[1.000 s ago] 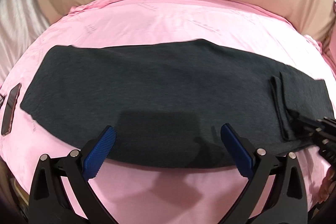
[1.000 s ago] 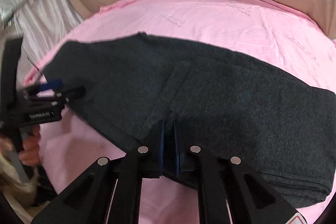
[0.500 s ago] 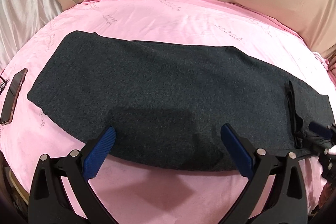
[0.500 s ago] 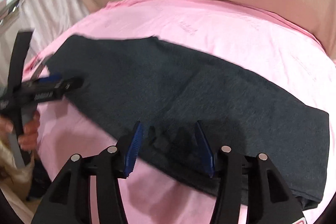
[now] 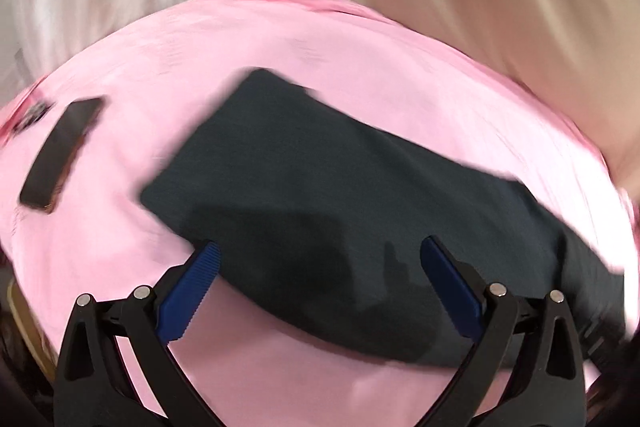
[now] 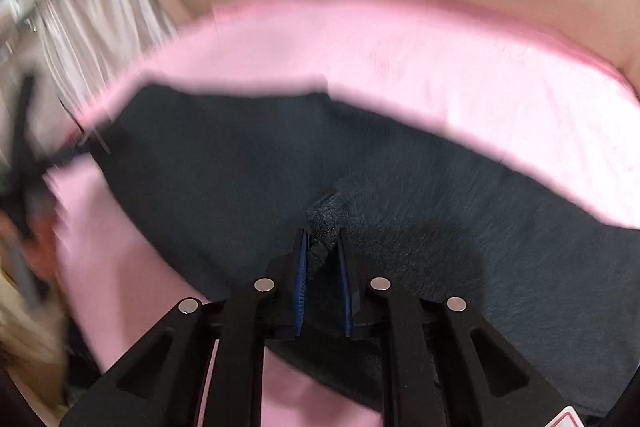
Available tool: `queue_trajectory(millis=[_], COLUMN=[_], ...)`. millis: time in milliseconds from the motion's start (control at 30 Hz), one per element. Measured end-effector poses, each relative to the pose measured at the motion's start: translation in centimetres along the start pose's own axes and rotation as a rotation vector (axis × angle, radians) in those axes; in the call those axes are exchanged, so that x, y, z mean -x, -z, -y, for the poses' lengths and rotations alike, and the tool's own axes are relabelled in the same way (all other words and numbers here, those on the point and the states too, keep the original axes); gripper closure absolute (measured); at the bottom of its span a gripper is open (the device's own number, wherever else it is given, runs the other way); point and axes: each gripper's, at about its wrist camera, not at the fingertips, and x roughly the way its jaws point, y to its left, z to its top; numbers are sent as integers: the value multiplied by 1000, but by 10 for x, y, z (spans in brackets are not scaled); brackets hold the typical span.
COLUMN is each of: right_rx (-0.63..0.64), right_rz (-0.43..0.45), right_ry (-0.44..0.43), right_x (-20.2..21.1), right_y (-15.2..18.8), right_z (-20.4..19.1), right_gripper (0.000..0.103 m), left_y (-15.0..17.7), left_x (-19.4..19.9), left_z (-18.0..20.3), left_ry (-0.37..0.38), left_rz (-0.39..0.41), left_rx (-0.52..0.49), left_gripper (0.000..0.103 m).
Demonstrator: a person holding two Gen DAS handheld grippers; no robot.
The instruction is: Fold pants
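Pants (image 6: 248,179): dark, lengthwise on pink bed (image 6: 440,67). Right gripper (image 6: 323,251): jaws clenched on near hem. Left gripper (image 5: 320,267): jaws released. Advice: lift slowly, hem taut.

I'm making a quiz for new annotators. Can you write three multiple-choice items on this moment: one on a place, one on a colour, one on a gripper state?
1. Where does the flat black phone lie?
A. On the dark grey knit pants
B. On the pink bedsheet, left of the pants
C. Between the left gripper's fingers

2. What colour are the finger pads of the left hand-held gripper?
A. Blue
B. Red
C. Yellow

3. What is the right hand-held gripper doing?
A. Open above bare sheet
B. Shut on nothing
C. Shut on a fold of the pants

Key: 1 B, the phone rests on the pink bedsheet, apart from the dark grey knit pants. 2 A, the ribbed pads are blue. 3 C, bunched fabric sits between its nearly closed fingers.
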Motion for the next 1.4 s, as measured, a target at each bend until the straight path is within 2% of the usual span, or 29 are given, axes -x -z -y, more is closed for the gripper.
queue_trajectory(millis=[33, 100, 133, 200, 300, 333, 367, 400, 433, 467, 567, 633, 700, 833, 1000, 1067, 1233, 1400], right_rx=[-13, -26, -28, -41, -81, -97, -108, -120, -132, -140, -166, -182, -208, -271, -301, -311, -333, -366], right_rz=[-2, 25, 50, 67, 66, 67, 66, 66, 66, 64, 72, 81, 98, 140, 210, 243, 292, 311], right_ry=[-21, -26, -15, -2, 17, 27, 32, 34, 35, 30, 32, 38, 29, 5, 78, 84, 130, 157], right_x=[4, 19, 29, 37, 51, 55, 50, 52, 50, 47, 49, 52, 58, 75, 101, 114, 143, 163], right_y=[0, 1, 3, 3, 9, 14, 13, 16, 15, 13, 11, 14, 17, 24, 34, 40, 58, 81], right_z=[1, 3, 5, 8, 21, 25, 24, 28, 29, 28, 35, 42, 51, 74, 97, 106, 128, 148], right_gripper=[80, 70, 61, 56, 55, 52, 50, 48, 47, 47, 46, 46, 45, 45, 40, 39, 39, 39], left_y=[-7, -14, -17, -18, -23, -24, -25, -28, -30, -33, -44, -52, -58, -62, -44, -28, 14, 58], left_x=[-5, -13, -21, -37, -41, -43, -44, -44, -44, -40, -18, 4, 32, 80, 125, 138, 150, 138], left_z=[-18, -43, -56, -73, -76, -74, -71, -67, -64, -60, -39, -15, 20, 92, 191, 232, 306, 363], left_ry=[-18, -41, -40, -17, 5, 27, 19, -38, -45, -56, -62, -44, 23, 110, 253, 308, 396, 412], left_rz=[-8, -22, -40, -82, -51, -46, -39, -35, -30, -18, 37, 89, 138, 230, 284, 282, 238, 158], left_rx=[54, 138, 181, 257, 296, 300, 296, 278, 262, 251, 185, 124, 46, -120, -320, -395, -510, -583], left_gripper=[5, 5, 5, 5, 5, 11, 28, 40, 57, 79, 86, 86, 87, 87, 87, 86, 86, 86])
